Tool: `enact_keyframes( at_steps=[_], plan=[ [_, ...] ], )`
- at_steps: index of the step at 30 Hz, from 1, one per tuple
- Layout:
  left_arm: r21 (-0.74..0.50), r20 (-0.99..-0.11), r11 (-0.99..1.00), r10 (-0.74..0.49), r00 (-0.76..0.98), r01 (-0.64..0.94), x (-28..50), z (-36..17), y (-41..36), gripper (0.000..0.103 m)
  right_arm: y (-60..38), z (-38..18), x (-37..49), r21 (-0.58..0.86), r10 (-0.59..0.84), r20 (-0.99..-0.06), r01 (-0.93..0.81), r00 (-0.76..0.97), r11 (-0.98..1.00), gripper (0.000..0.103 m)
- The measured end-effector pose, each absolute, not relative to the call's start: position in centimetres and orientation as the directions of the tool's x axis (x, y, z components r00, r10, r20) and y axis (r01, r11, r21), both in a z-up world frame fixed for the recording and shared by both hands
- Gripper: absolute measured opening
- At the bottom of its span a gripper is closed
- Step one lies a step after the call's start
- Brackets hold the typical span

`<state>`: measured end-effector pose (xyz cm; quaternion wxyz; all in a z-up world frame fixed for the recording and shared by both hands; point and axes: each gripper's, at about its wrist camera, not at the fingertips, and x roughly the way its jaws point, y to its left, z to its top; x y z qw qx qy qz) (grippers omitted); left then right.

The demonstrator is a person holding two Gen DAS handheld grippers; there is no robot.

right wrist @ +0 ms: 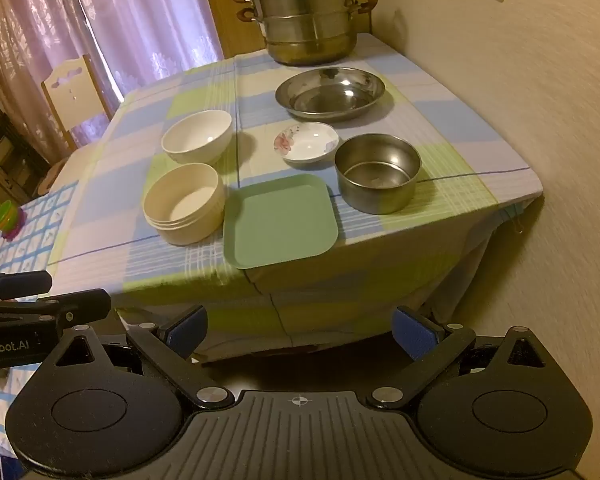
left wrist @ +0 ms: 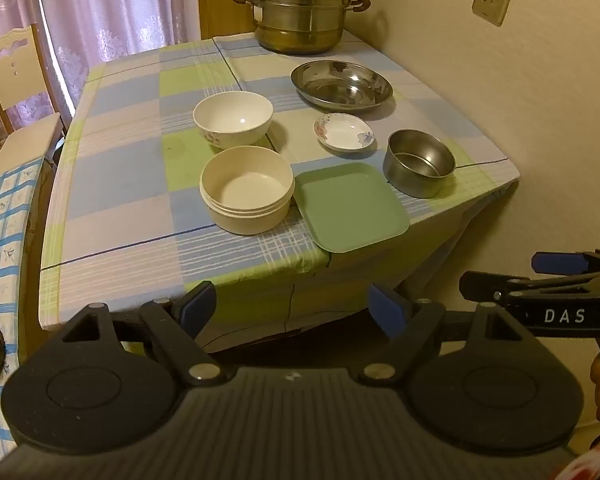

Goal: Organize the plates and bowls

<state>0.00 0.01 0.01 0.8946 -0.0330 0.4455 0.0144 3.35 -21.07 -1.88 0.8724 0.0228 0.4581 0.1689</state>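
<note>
On the checked tablecloth (left wrist: 120, 184) stand a white bowl (left wrist: 233, 123), a cream round bowl (left wrist: 246, 195), a green square plate (left wrist: 350, 206) at the front edge, a small flowered saucer (left wrist: 345, 132), a small steel bowl (left wrist: 419, 168) and a wide steel plate (left wrist: 342, 85). The right wrist view shows the same: white bowl (right wrist: 197, 142), cream bowl (right wrist: 184, 208), green plate (right wrist: 280, 220), saucer (right wrist: 306, 145), steel bowl (right wrist: 377, 172), steel plate (right wrist: 330, 94). My left gripper (left wrist: 296, 312) and right gripper (right wrist: 300, 330) are open, empty, and short of the table's front edge.
A steel steamer pot (left wrist: 300, 4) stands at the table's back by the wall (left wrist: 520, 100). A chair (left wrist: 16, 80) and curtains are at the left. A second table with a blue-checked cloth (left wrist: 0, 232) adjoins on the left. The right gripper shows beside the left (left wrist: 540, 288).
</note>
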Motion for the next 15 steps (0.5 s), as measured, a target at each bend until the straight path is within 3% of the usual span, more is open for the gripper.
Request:
enact_keyframes(
  at_steps=[15],
  plan=[
    [-0.055,-0.797,0.997,-0.012,0.603,-0.053,-0.02,0.02,0.0,0.082,-20.99,-1.79,3.54,0.192,0.315,-0.79,-0.275,0.527,0.942,0.099]
  ],
)
